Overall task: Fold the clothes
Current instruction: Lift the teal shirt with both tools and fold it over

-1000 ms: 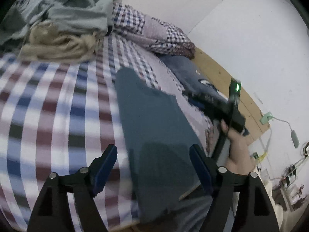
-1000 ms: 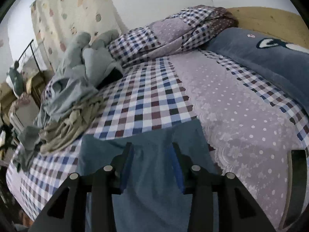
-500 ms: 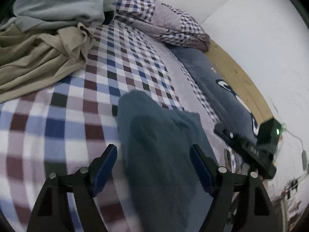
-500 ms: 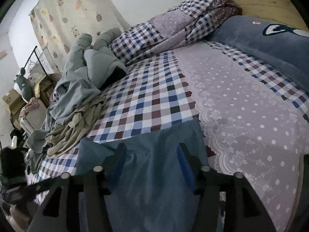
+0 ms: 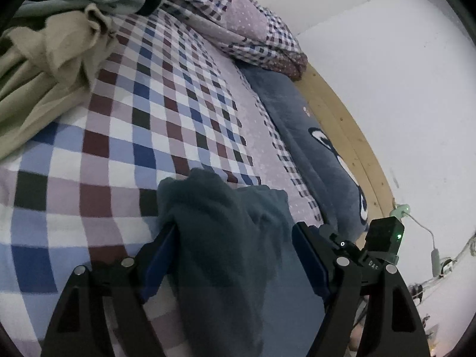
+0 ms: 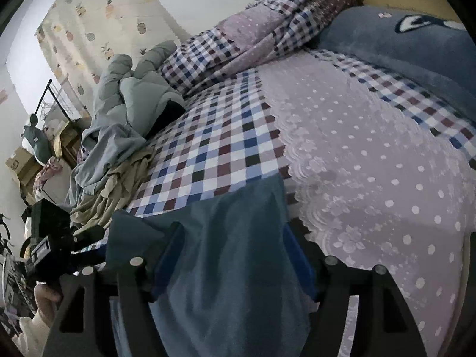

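A dark teal garment [image 5: 226, 238] lies on the checked bed sheet [image 5: 125, 148], its far end bunched into a hump. My left gripper [image 5: 235, 247] stands open and wide astride that hump; the cloth brushes the left finger [image 5: 160, 253]. In the right wrist view the same garment [image 6: 226, 238] lies flat between the fingers of my right gripper [image 6: 232, 253]. Its jaws are opening and the pads do not press the cloth. The left gripper's housing [image 6: 49, 232] shows at the left edge with a hand under it.
A heap of beige and grey-green clothes [image 6: 119, 154] lies at the far left of the bed. A folded checked quilt [image 6: 267, 29] and a blue pillow [image 6: 410, 47] sit by the wooden headboard [image 5: 351, 131]. Boxes and a rack [image 6: 35, 136] stand beyond the bed.
My left gripper moved forward along the garment toward the headboard end, and the cloth's far end bunched up. My right gripper's jaws widened and let go of the cloth.
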`<state>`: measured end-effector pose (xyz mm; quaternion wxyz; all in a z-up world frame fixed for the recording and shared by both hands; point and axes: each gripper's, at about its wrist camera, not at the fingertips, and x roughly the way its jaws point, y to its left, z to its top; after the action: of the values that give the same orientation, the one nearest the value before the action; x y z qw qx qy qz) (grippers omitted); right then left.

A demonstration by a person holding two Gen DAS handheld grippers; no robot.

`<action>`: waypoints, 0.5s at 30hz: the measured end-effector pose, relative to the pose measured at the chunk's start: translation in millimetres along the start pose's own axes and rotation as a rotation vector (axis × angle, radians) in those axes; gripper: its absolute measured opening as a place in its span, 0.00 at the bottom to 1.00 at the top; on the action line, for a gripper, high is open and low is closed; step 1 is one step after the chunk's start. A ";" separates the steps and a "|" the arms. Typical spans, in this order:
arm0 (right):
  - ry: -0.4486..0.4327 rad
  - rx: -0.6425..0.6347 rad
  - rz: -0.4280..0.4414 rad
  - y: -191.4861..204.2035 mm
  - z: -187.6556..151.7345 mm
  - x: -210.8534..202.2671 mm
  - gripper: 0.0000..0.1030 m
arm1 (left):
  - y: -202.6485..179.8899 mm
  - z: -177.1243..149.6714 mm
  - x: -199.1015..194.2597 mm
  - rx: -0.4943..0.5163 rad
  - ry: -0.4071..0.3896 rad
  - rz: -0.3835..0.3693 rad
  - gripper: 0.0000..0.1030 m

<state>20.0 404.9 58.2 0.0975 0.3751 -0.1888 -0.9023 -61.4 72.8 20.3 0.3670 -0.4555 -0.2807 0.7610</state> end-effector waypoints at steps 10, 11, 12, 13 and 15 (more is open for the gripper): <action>0.086 0.063 -0.004 -41.0 0.6 6.7 0.71 | 0.9 11.1 10.2 -0.008 0.128 0.131 0.79; 0.115 0.071 0.020 -44.6 0.5 12.1 0.71 | 0.8 10.7 10.4 -0.004 0.145 0.126 0.79; 0.145 0.080 0.043 -48.1 0.5 17.6 0.71 | 1.1 10.6 10.2 -0.001 0.152 0.120 0.79; 0.163 0.072 0.057 -49.0 1.3 21.1 0.71 | 2.2 10.0 9.4 -0.002 0.154 0.112 0.79; 0.191 0.051 0.097 -51.2 6.5 26.9 0.71 | 4.1 9.0 7.8 -0.003 0.156 0.100 0.79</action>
<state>-5.2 444.7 24.0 0.1490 0.4523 -0.2197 -0.8514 -73.2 76.0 17.3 0.3488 -0.5273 -0.2293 0.7401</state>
